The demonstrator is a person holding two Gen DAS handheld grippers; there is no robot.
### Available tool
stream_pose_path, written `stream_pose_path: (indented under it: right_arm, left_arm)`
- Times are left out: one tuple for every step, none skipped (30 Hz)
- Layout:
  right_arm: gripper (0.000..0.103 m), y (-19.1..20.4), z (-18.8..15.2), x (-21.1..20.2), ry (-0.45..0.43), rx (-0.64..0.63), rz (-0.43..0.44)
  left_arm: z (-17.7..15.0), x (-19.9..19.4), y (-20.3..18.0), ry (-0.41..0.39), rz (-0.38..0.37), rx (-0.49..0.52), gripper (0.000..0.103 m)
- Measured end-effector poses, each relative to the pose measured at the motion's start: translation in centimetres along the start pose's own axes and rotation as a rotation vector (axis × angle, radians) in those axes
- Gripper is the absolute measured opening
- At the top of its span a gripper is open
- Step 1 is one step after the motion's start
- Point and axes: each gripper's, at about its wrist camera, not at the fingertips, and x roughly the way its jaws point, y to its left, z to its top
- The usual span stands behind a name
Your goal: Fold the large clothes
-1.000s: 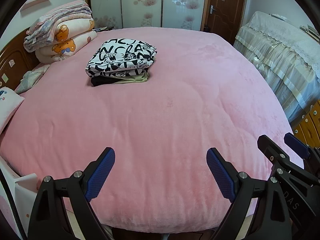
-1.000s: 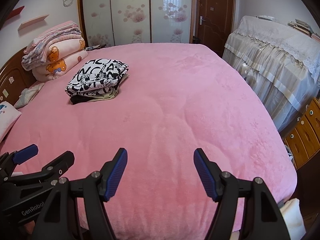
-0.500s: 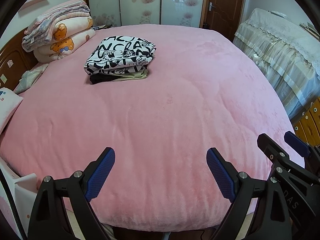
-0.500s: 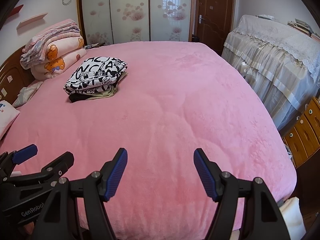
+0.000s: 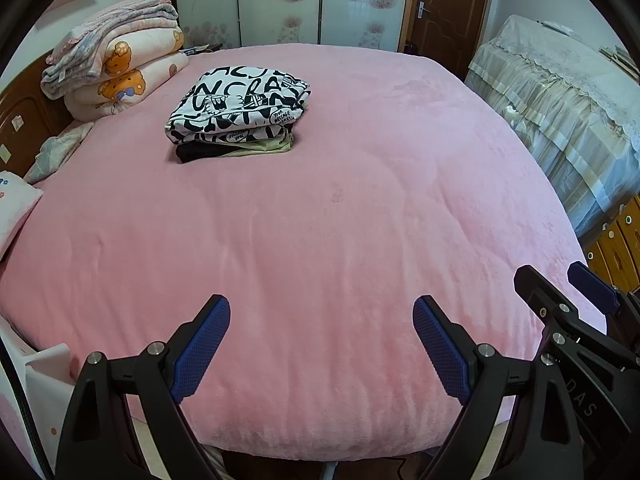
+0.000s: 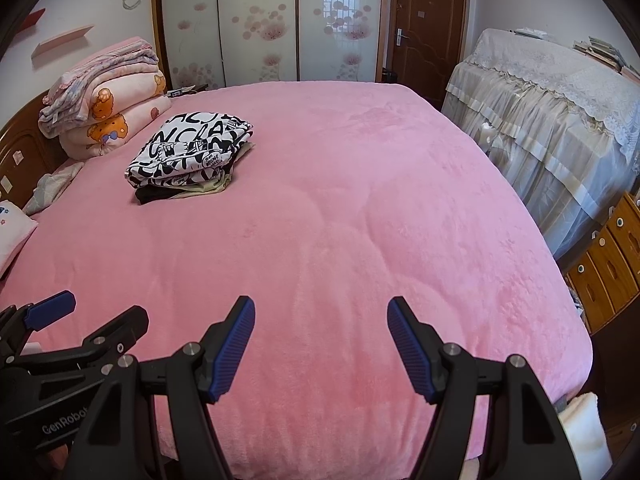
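Observation:
A stack of folded clothes (image 5: 236, 110), topped by a black-and-white printed garment, lies on the pink bed (image 5: 320, 220) at the far left. It also shows in the right wrist view (image 6: 190, 156). My left gripper (image 5: 322, 312) is open and empty above the bed's near edge. My right gripper (image 6: 320, 312) is open and empty, right beside the left one. The right gripper also shows at the right edge of the left wrist view (image 5: 560, 284). The left gripper also shows at the left edge of the right wrist view (image 6: 92, 312).
Folded quilts (image 5: 116, 68) are piled by the wooden headboard (image 5: 24, 120) at the left. A lace-covered piece of furniture (image 6: 560, 120) and wooden drawers (image 6: 608, 256) stand to the right of the bed. Wardrobe doors (image 6: 260, 20) and a brown door (image 6: 428, 20) are behind.
Both grippers stay open and empty. The views have shifted slightly, so the folded stack sits a little lower in the frames than before.

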Motion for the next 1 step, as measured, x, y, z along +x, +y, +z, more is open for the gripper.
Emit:
stream_pose_path:
  right_arm:
    - [0.069, -0.07, -0.13, 0.07, 0.001, 0.002, 0.001]
  left_arm:
    - [0.01, 0.00, 0.00, -0.001, 0.001, 0.000, 0.092]
